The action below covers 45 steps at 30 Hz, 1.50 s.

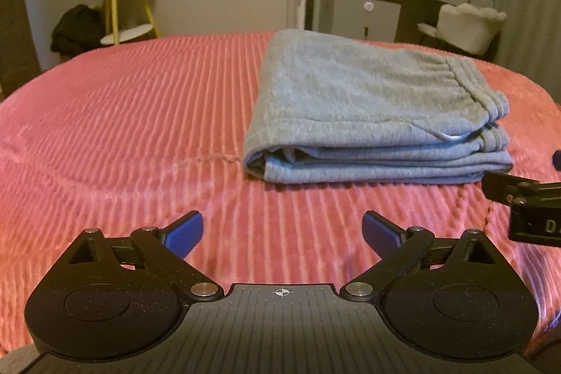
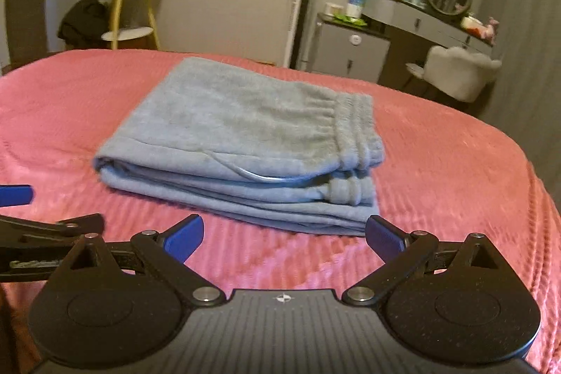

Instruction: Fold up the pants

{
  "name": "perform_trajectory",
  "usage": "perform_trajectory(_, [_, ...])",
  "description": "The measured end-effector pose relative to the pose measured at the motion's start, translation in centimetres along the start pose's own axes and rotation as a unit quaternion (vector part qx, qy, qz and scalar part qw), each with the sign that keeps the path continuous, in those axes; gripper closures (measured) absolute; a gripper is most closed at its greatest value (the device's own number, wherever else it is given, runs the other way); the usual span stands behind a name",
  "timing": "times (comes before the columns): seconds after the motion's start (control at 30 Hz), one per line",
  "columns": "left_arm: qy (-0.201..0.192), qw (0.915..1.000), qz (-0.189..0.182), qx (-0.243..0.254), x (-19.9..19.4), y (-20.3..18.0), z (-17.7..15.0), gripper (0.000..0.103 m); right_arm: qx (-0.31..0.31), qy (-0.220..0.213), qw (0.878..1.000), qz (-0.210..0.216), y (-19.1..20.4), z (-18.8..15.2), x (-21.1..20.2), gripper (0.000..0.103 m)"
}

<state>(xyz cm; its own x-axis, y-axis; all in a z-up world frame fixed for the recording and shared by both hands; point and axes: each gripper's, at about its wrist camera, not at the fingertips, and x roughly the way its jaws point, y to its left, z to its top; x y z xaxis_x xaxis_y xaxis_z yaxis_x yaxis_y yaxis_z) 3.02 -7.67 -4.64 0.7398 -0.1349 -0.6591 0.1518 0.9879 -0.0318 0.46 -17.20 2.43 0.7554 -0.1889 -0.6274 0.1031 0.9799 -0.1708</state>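
- The only writing I can make out is on the black body of the right gripper (image 1: 533, 195) where it pokes into the left wrist view: pale capitals starting with "D", the rest cut off at the edge.
- There is a small round crosshair mark on the ribbed plate behind each pair of fingers, with no words beside it.
- The left gripper (image 1: 282, 233) is spread wide, its blue fingertips (image 1: 186, 230) well apart and holding nothing, with only pink bedspread (image 1: 122, 128) between them.
- The right gripper (image 2: 284, 235) is likewise wide and holding nothing.
- The grey pants (image 1: 368, 107) lie folded into a thick, flat stack on the bedspread, the gathered waistband at the stack's right end and the rounded fold at its left.
- From the left gripper, the pants sit ahead and off to its right, clear of its tips.
- From the right gripper, the pants (image 2: 238, 142) lie straight ahead; the near right corner of the stack comes just beside its right fingertip (image 2: 384, 235), though I cannot tell whether they touch.
- The left gripper's arm (image 2: 42, 233) shows just to the left of the right one.
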Motion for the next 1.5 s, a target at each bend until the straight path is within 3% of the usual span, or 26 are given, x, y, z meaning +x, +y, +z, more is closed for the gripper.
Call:
perform_trajectory(0.13, [0.013, 0.9997, -0.018, 0.007, 1.1, -0.3, 0.0, 0.003, 0.04, 0.011, 0.999, 0.019, -0.9, -0.3, 1.4, 0.004])
perform_trajectory(0.53, [0.055, 0.9984, 0.004, -0.007, 3.5, -0.1, 0.3, 0.003, 0.049, 0.02, 0.998, 0.027, -1.0, -0.8, 3.4, 0.004])
perform_trajectory(1.5, [0.063, 0.9979, 0.01, 0.008, 3.7, -0.6, 0.1, 0.003, 0.029, -0.003, 0.999, 0.036, -0.3, -0.8, 2.7, 0.004])
